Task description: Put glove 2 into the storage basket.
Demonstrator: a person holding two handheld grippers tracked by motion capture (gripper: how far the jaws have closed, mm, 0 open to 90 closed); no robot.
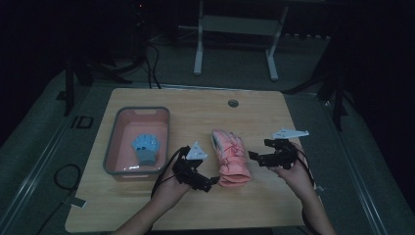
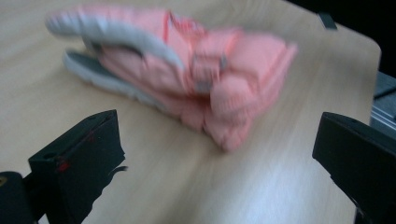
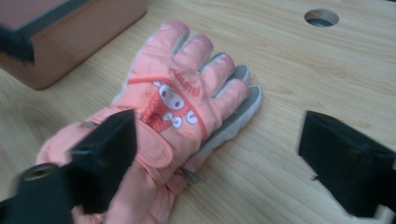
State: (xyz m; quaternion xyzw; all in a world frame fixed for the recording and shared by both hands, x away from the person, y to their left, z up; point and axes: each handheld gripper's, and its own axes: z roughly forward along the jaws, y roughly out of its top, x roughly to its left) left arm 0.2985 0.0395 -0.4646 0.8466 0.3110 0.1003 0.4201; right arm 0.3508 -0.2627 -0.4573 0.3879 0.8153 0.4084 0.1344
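Left tongs (image 1: pixel 208 185) spread wide, nothing between the jaws, poised just beside the cuff end of the pink glove (image 1: pixel 229 156). Right tongs (image 1: pixel 254 156) likewise spread and empty, set just off the glove's opposite flank, jaws turned toward it. Glove lying flat on the worktop (image 1: pixel 254 110), back upward, fingers pointing away from the person, cartoon patch visible in the right gripper view (image 3: pixel 175 107); touched by neither pair.

Step in hand, as judged: approach to the second glove, a blue glove (image 1: pixel 146 148) already resting inside the pink bin (image 1: pixel 110 147) to the pink glove's left. Next move likely calling for one pair lowered over the cuff or palm, pinched onto the padded fabric, then a lift and carry leftward over the bin's near wall.

Beyond the glove: round cable hole (image 1: pixel 233 103) in the worktop, well apart. Path from glove to bin unobstructed; bin rim the single edge to pass over, limp fingers liable to catch there.
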